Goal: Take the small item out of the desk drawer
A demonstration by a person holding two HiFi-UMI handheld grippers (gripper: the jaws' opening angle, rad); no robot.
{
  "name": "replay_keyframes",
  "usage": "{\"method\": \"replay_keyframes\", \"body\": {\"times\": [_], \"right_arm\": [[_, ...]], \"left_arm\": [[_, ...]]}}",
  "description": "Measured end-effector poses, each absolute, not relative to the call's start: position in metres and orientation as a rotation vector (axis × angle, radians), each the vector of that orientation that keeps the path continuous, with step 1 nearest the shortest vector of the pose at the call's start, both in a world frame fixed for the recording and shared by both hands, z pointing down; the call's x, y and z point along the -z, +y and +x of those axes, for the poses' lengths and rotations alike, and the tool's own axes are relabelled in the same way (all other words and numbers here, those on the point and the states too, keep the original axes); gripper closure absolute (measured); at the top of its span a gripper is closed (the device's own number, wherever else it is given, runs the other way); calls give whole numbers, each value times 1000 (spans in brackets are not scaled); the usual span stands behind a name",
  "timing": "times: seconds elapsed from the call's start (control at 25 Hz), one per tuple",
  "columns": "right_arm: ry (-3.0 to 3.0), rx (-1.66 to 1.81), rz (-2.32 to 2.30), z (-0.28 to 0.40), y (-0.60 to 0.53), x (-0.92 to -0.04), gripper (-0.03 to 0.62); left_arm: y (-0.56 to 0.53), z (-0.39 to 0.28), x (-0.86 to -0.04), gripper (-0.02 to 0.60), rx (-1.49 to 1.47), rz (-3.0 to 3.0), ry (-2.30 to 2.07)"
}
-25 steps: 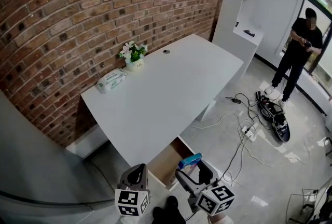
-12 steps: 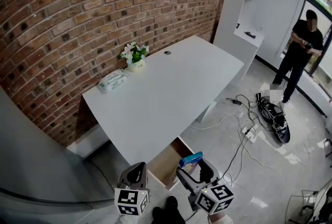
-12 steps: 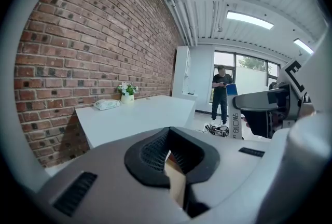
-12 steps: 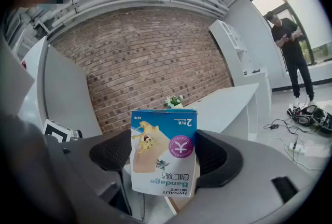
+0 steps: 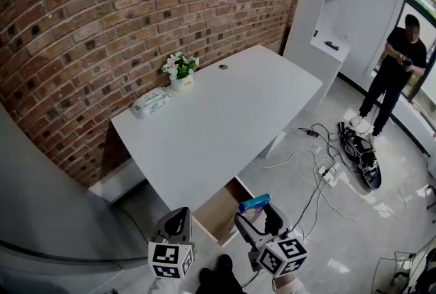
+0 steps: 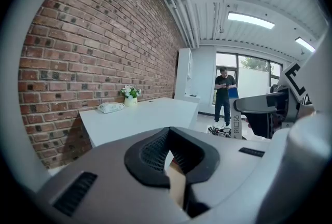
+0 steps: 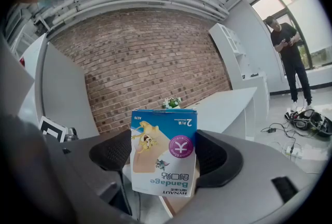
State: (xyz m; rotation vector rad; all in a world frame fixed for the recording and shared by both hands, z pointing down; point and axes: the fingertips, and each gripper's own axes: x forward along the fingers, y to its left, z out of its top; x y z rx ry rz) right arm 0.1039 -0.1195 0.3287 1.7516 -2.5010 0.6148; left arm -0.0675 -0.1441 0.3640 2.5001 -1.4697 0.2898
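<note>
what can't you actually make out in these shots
- Inside of the drawer: in the head view it is mostly covered by the right gripper and the bandage box it holds, so any other contents cannot be told.
- Print on the tissue pack: too small in the head view.
- What the standing person has in hand: too small in every view.

The right gripper (image 7: 165, 168) clamps a bandage box (image 7: 163, 140) between its jaws, the print upside down. Behind the box stand a plant (image 7: 171, 102) and a brick wall (image 7: 140, 57). Right of the box runs a white desk (image 7: 228, 105), and farther right a person (image 7: 290, 57) stands beside floor cables (image 7: 306, 122).
</note>
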Motion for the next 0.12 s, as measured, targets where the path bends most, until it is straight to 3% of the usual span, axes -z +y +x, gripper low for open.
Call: {"method": "replay_keyframes", "body": {"times": [0.12], "right_arm": [[-2495,-593,1756,103,-123,-325,196]], "left_arm": [[-148,-71,-360,566,-282,2506,-1476]]}}
